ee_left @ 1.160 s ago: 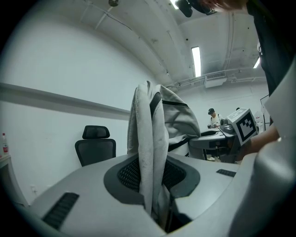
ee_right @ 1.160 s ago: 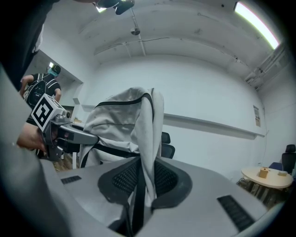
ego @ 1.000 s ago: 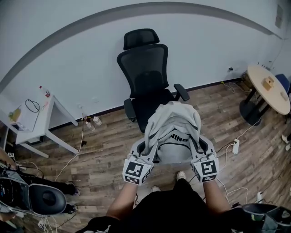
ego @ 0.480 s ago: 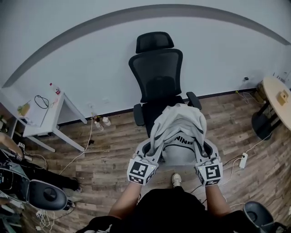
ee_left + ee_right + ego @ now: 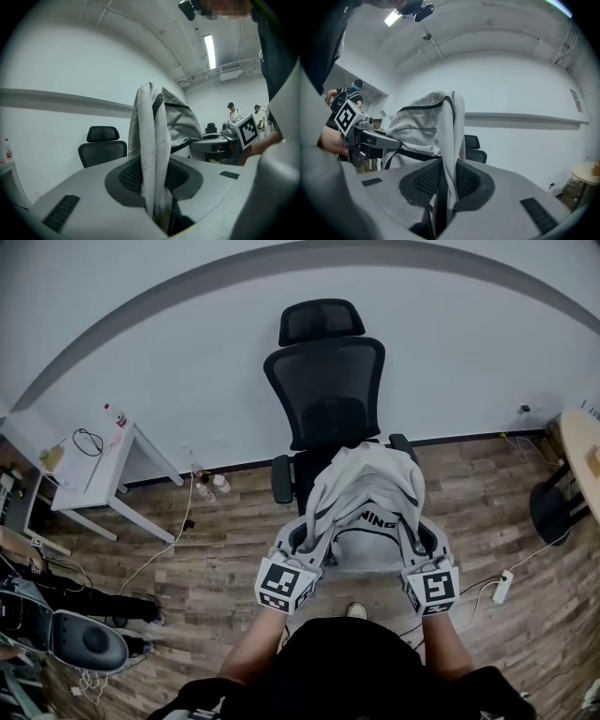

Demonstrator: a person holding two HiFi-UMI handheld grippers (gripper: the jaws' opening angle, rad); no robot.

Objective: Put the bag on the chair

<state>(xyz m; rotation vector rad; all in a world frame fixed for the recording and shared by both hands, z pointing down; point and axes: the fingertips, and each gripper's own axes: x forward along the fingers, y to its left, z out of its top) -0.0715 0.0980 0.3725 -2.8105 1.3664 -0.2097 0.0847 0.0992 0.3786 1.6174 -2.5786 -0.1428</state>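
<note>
A light grey bag (image 5: pixel 367 502) with black trim hangs in the air between my two grippers, just in front of the black mesh office chair (image 5: pixel 325 381) that stands against the white wall. My left gripper (image 5: pixel 302 545) is shut on a fold of the bag (image 5: pixel 152 154) at its left side. On the bag's right side, my right gripper (image 5: pixel 412 542) is shut on another fold of the bag (image 5: pixel 447 154) with a black strap. The bag covers most of the chair's seat (image 5: pixel 300 474) in the head view. The chair (image 5: pixel 101 145) also shows behind the left gripper's jaws.
A small white table (image 5: pixel 89 470) with a bottle and a cable stands at the left by the wall. Cables and a power strip (image 5: pixel 502 587) lie on the wooden floor. A dark machine (image 5: pixel 56 634) sits at the lower left. A round table's edge (image 5: pixel 586 451) is at the right.
The view has shifted, so the chair now sits more centred and nearer. Both grippers keep hold of the bag, which has come slightly closer to the chair's seat.
</note>
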